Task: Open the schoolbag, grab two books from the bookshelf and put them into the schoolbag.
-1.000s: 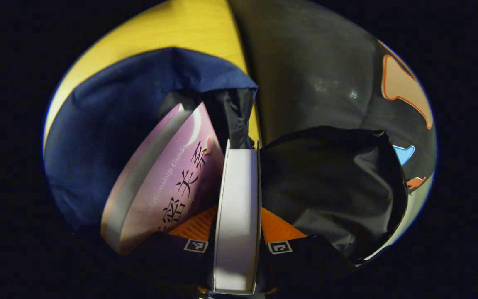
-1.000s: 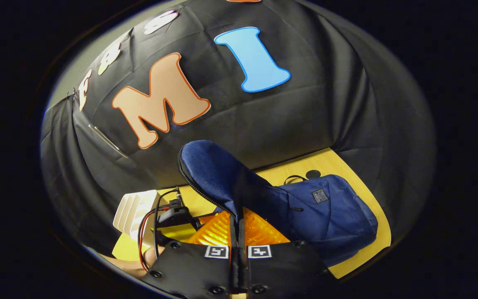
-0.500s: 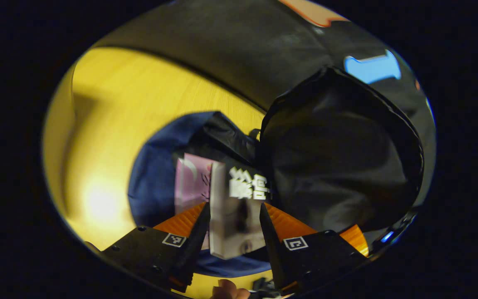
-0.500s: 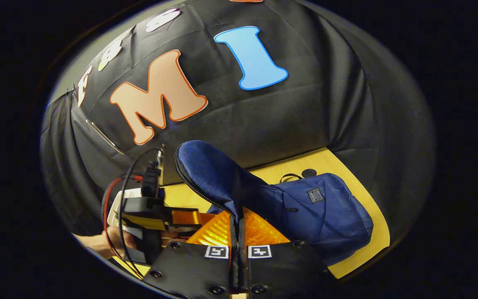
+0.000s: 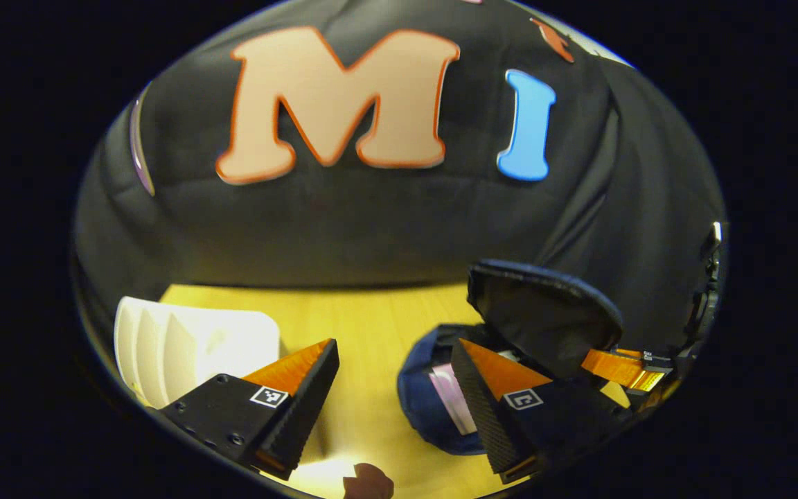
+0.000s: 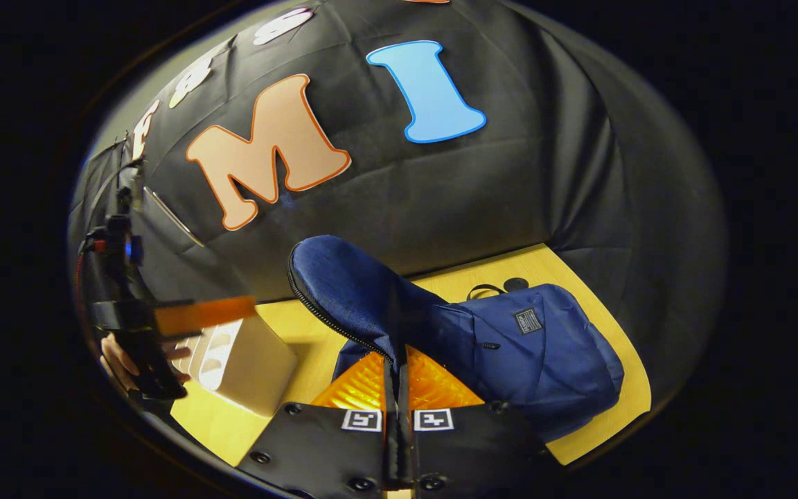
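Observation:
In the left gripper view my left gripper (image 5: 394, 346) is open with nothing between its fingers, held above the table. To its right lies the blue schoolbag (image 5: 418, 398), its dark-lined flap (image 5: 544, 315) held up. A pink book (image 5: 449, 394) shows inside. My right gripper (image 6: 397, 367) is shut on the edge of the flap (image 6: 343, 287), and the bag's body (image 6: 537, 353) lies to the right. The white bookshelf (image 5: 184, 346) stands to the left. The left gripper (image 6: 243, 308) hovers over the bookshelf (image 6: 243, 360) in the right gripper view.
The yellow wooden table (image 5: 371, 326) runs back to the black cloth wall. A hand (image 6: 118, 360) holds the left gripper. The right gripper (image 5: 600, 362) shows beside the raised flap. A small black round thing (image 6: 515, 284) lies behind the bag.
My left gripper let go of the white book in the bag, opened, and rose up and away toward the bookshelf. My right gripper stayed shut on the raised flap.

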Demonstrator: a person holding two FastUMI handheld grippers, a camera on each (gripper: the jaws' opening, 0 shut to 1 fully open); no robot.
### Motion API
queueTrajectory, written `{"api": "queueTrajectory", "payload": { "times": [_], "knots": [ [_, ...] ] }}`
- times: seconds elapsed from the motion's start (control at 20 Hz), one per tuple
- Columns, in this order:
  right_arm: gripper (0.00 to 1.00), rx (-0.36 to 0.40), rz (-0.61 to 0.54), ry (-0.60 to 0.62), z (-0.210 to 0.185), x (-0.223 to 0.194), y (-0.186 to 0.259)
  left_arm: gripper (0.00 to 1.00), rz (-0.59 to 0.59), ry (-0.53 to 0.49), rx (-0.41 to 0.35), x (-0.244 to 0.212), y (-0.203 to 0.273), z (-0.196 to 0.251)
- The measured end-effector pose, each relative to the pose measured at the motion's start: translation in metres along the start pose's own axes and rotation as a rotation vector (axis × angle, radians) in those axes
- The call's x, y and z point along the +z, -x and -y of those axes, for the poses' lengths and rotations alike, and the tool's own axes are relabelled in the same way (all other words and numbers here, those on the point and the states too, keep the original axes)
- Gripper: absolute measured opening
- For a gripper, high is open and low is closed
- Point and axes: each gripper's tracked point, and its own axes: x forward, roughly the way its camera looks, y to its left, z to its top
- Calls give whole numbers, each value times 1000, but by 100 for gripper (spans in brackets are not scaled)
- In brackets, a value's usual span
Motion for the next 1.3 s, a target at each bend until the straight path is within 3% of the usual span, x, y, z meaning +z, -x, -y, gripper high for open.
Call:
{"api": "queueTrajectory", "payload": {
  "times": [0.25, 0.6, 0.65, 1.0, 1.1, 1.3],
  "knots": [
    [2, -23, 2, 5, -3, -3, 0, 96, 232, -76, 73, 74, 92, -36],
    [2, -75, 6, 15, -7, -14, 4, 95, 348, -86, 172, 88, 183, -72],
    [7, -62, -15, 33, -14, -22, 5, 94, 343, -86, 174, 86, 190, -79],
    [95, -69, -40, 121, -64, -66, 54, 96, 286, 6, 172, 59, 208, -111],
    [99, -64, 25, 70, -86, -44, 76, 96, 274, -9, 176, 53, 215, -117],
    [99, -27, 164, 104, -127, 18, 106, 96, 277, -11, 196, 47, 228, -126]
  ]
}}
